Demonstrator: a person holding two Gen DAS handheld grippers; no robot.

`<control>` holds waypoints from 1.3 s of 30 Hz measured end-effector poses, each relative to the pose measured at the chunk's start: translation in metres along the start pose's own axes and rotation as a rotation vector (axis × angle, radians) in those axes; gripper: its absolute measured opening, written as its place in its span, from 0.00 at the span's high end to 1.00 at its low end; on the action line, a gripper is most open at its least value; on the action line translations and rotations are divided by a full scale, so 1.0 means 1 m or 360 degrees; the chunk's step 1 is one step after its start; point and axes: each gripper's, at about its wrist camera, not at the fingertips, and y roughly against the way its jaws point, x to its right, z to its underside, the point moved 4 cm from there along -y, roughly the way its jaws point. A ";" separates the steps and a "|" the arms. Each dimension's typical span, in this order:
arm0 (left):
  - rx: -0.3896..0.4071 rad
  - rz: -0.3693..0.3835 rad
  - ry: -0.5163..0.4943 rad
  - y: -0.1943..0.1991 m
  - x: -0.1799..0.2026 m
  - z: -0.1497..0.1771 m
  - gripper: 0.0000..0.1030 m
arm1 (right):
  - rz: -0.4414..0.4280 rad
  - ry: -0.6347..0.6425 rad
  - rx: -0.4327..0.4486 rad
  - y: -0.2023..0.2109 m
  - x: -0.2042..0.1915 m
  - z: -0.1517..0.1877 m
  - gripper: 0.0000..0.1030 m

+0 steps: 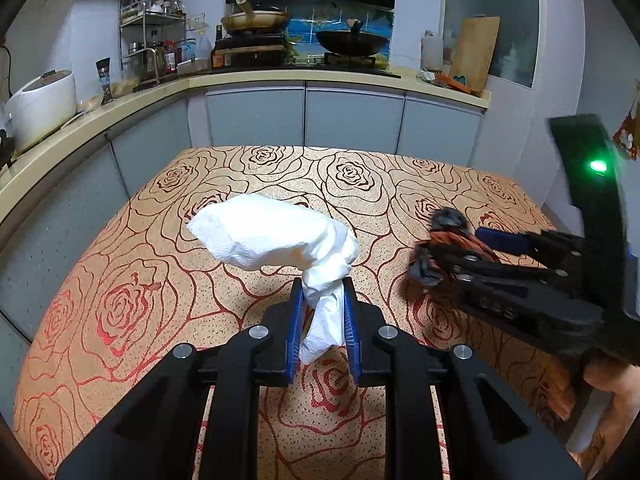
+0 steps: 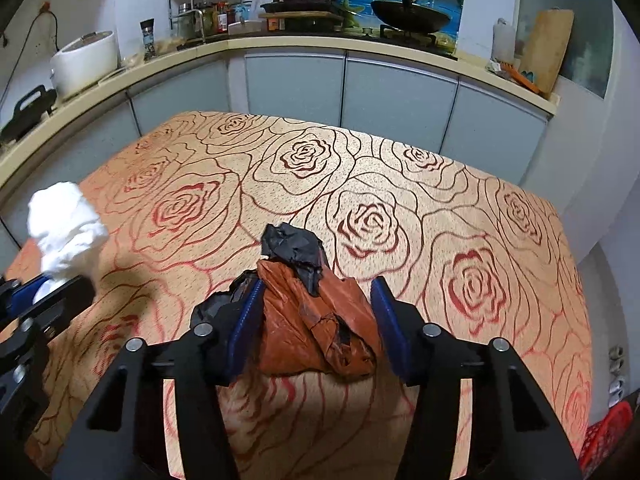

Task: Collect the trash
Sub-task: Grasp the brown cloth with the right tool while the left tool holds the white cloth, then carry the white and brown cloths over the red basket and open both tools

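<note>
My left gripper (image 1: 322,292) is shut on the twisted lower end of a crumpled white tissue (image 1: 272,236), which it holds above the rose-patterned tablecloth (image 1: 160,280). The same tissue (image 2: 66,220) and the left gripper (image 2: 40,292) appear at the left edge of the right wrist view. A crumpled orange and black plastic bag (image 2: 316,320) lies on the cloth between the blue pads of my right gripper (image 2: 316,292). The left pad touches the bag, and a thin gap shows at the right pad. In the left wrist view the right gripper (image 1: 452,248) reaches in from the right around the bag (image 1: 456,236), held by a hand.
The table's far edge faces grey cabinets under a curved kitchen counter (image 2: 280,46). On the counter stand a white rice cooker (image 2: 84,62), a spice rack, pans on a stove and a cutting board. A red basket (image 2: 608,428) sits on the floor at the lower right.
</note>
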 end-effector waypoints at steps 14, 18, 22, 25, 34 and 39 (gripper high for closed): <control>0.0082 0.0042 -0.0086 0.023 0.025 -0.002 0.83 | 0.0039 -0.0175 0.0171 0.097 0.028 0.030 0.56; 0.0098 0.0091 -0.0137 0.036 0.043 -0.001 0.83 | 0.0066 -0.0253 0.0226 0.127 0.043 0.042 0.56; 0.0104 0.0186 -0.0185 0.049 0.066 -0.001 0.83 | 0.0103 -0.0329 0.0275 0.154 0.062 0.056 0.56; 0.0108 0.0285 -0.0212 0.060 0.086 -0.001 0.83 | 0.0141 -0.0370 0.0301 0.172 0.078 0.067 0.56; 0.0099 0.0513 -0.0337 0.076 0.165 0.004 0.83 | 0.0321 -0.0533 0.0346 0.222 0.146 0.111 0.55; 0.0079 0.0649 -0.0438 0.082 0.226 0.013 0.83 | 0.0438 -0.0609 0.0348 0.246 0.184 0.134 0.55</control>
